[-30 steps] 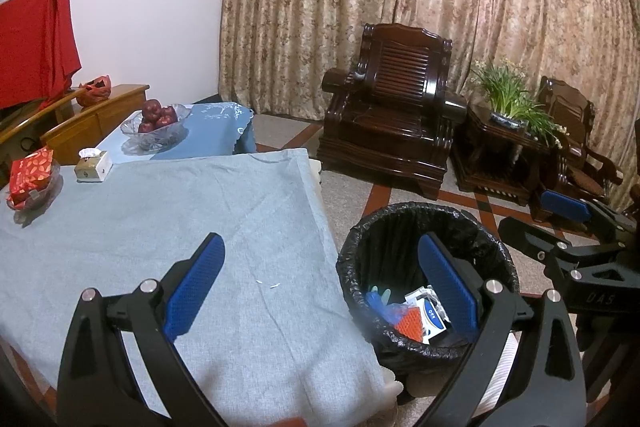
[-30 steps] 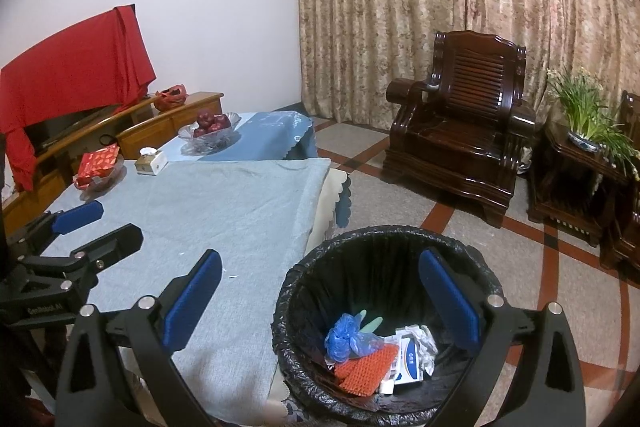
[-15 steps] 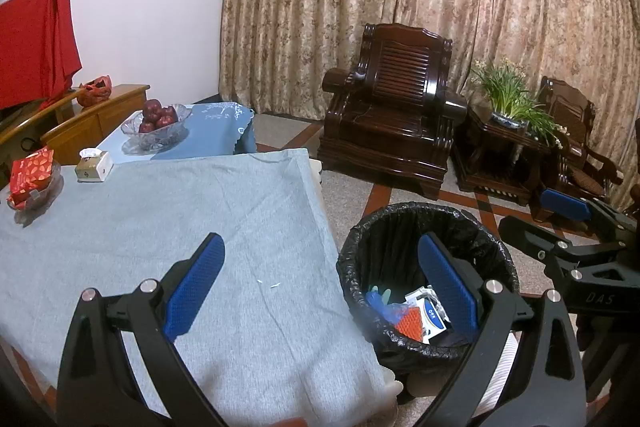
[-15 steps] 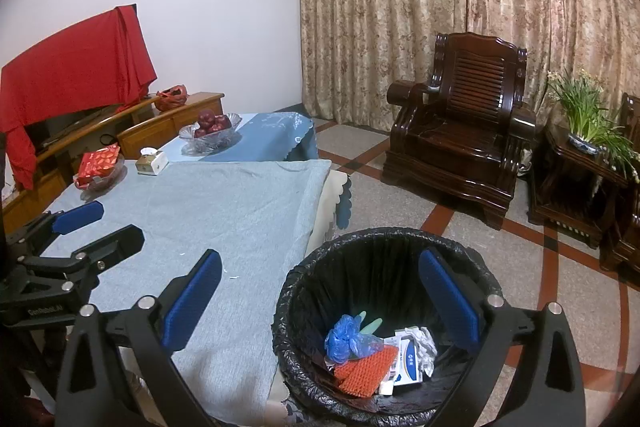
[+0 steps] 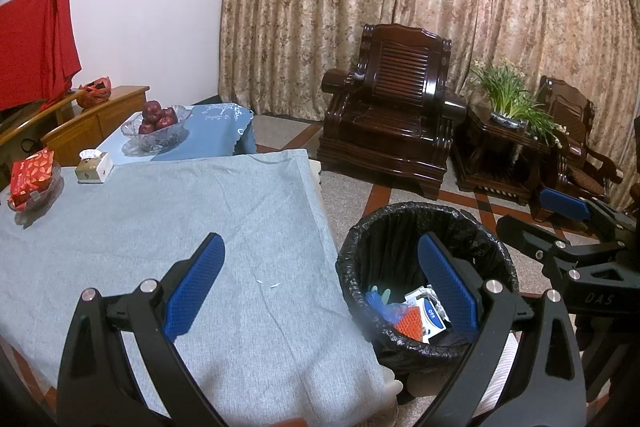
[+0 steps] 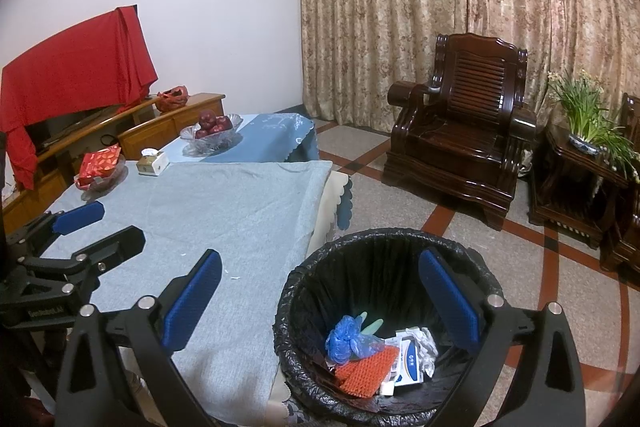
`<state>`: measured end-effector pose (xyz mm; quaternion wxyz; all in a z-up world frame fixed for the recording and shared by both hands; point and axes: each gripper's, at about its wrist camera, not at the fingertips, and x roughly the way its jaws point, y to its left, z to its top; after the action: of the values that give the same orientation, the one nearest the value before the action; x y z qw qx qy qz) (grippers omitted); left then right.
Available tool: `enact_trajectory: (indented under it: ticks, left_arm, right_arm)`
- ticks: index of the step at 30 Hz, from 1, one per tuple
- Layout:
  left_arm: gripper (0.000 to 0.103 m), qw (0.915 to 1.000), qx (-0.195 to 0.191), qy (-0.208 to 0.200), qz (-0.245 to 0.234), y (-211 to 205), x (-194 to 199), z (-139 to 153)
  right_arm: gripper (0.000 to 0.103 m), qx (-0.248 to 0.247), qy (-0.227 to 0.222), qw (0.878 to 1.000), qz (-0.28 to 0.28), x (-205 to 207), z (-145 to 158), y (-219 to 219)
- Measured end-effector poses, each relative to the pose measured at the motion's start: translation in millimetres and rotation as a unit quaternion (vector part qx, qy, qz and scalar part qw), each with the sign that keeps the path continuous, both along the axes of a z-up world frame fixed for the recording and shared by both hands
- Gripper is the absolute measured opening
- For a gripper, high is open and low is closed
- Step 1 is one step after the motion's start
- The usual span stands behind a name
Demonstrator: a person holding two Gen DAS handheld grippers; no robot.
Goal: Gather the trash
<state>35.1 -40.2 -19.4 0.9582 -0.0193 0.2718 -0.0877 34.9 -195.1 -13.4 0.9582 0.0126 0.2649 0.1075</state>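
Trash fills the bottom of the black-lined bin (image 5: 424,267) at lower right of the left wrist view: blue wad (image 5: 386,307), orange mesh (image 5: 408,321), white carton (image 5: 430,313). The grey tablecloth (image 5: 160,227) carries only tiny white scraps (image 5: 268,284) at centre, so the sensible step is a careful scan before finishing. The left gripper (image 5: 320,291) hovers over the table edge, jaws spread wide, holding nothing.

In the right wrist view the bin (image 6: 384,247) sits lower centre, beside the table. The right gripper (image 6: 320,299) hangs above its rim, tilted downward, jaws wide apart and empty; the left gripper (image 6: 96,227) shows at left.
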Motion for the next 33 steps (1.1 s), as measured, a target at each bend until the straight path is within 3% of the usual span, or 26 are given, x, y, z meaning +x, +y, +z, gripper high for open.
enact_trajectory:
  ticks: [33]
  left_arm:
    - [0.095,1.0000,0.000,0.000,0.000,-1.9,-1.0,0.4]
  right_arm:
    - [0.097,0.000,0.000,1.000,0.001,-1.1,0.7,3.2]
